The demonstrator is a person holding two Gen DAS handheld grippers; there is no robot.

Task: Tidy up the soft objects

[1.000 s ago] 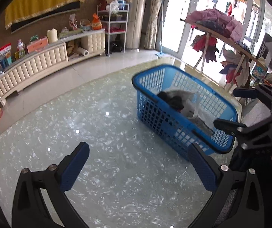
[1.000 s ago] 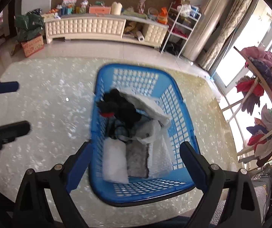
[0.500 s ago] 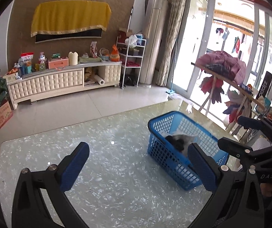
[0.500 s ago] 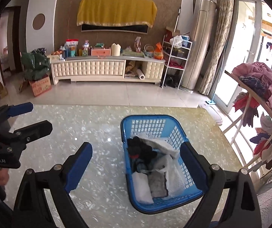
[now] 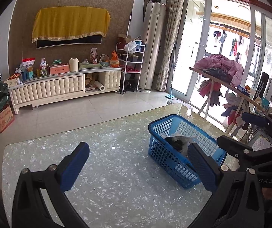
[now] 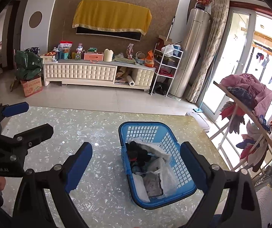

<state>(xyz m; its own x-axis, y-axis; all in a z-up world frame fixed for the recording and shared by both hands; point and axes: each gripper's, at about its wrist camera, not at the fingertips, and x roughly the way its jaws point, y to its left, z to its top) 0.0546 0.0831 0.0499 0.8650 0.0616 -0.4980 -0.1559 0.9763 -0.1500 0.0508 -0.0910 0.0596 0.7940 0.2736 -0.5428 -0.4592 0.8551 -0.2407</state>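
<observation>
A blue mesh basket on the table holds black, white and perhaps grey soft items.

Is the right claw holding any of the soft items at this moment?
No. The right claw is open and empty above the table, with the soft items lying in the blue basket.

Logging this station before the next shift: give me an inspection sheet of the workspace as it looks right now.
Surface: glossy marbled table, glare spots.
Job's things: blue basket on the table, holding dark socks, white bags and a grey cloth.
Clutter: nothing seen on the table outside the basket.
Grippers: left gripper open, empty; right gripper open, empty, above the basket.
Cables: nothing seen.
Surroundings: TV cabinet, drying rack with clothes, glass doors.
</observation>
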